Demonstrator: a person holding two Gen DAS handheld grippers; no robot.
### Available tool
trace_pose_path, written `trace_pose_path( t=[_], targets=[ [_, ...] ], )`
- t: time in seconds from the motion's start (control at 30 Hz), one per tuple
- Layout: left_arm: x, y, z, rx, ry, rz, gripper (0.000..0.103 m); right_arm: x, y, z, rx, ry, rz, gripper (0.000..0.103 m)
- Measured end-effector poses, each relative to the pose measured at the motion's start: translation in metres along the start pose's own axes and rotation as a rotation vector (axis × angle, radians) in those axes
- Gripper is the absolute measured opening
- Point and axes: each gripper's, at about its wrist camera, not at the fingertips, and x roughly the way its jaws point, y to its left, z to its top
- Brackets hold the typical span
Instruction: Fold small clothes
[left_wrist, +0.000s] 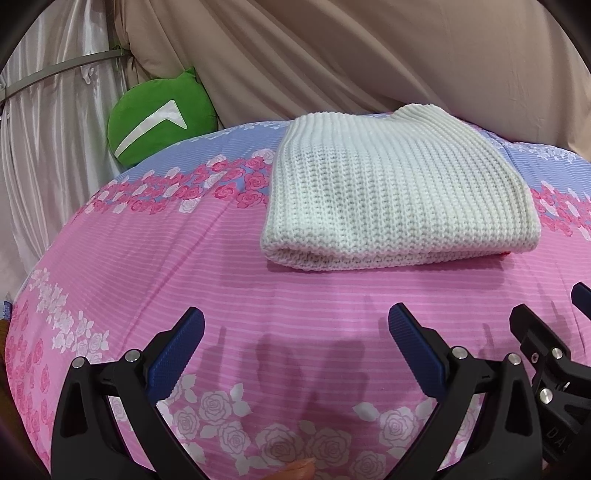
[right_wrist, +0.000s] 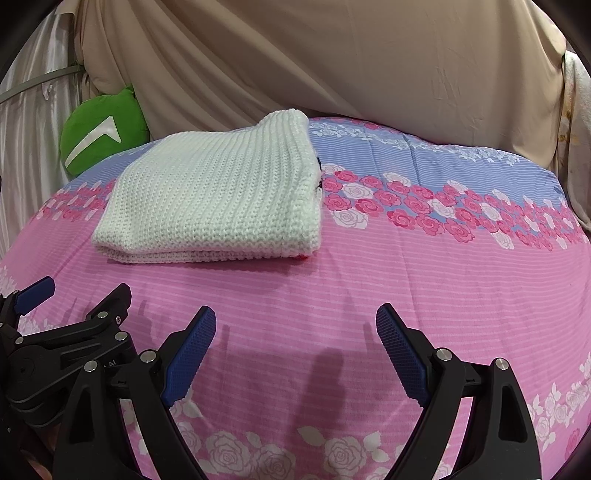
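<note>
On floral bedsheet (right_wrist: 369, 280), unlabelled folded white knit (right_wrist: 218, 195).

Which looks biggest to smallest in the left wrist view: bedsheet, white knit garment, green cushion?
1. Floral bedsheet, fills most of the frame.
2. White knit garment, folded.
3. Green cushion, though it sits farther back and partly hidden, so its true size is unsure.

Chunky ribbed knit sweater (left_wrist: 395, 184)

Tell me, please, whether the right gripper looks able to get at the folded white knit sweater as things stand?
Probably yes. The right gripper stands open and empty over the pink floral bedsheet, and only bare sheet lies between it and the folded white knit sweater. The left gripper sits beside it, not across that path.
</note>
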Motion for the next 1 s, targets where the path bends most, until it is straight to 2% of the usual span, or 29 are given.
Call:
trace_pose_path(
  t=[0.67,1.0],
  targets=[
    [-0.0021,0.0002,0.0013,-0.003,-0.008,-0.001,0.097,0.0001,-0.0019,0.0000,0.003,-0.004,0.003,0.086],
    [-0.0025,-0.0008,0.0015,0.009,-0.015,-0.006,0.092,-0.0030,0.0032,-0.0021,0.011,-0.004,-0.017,0.086]
  ],
)
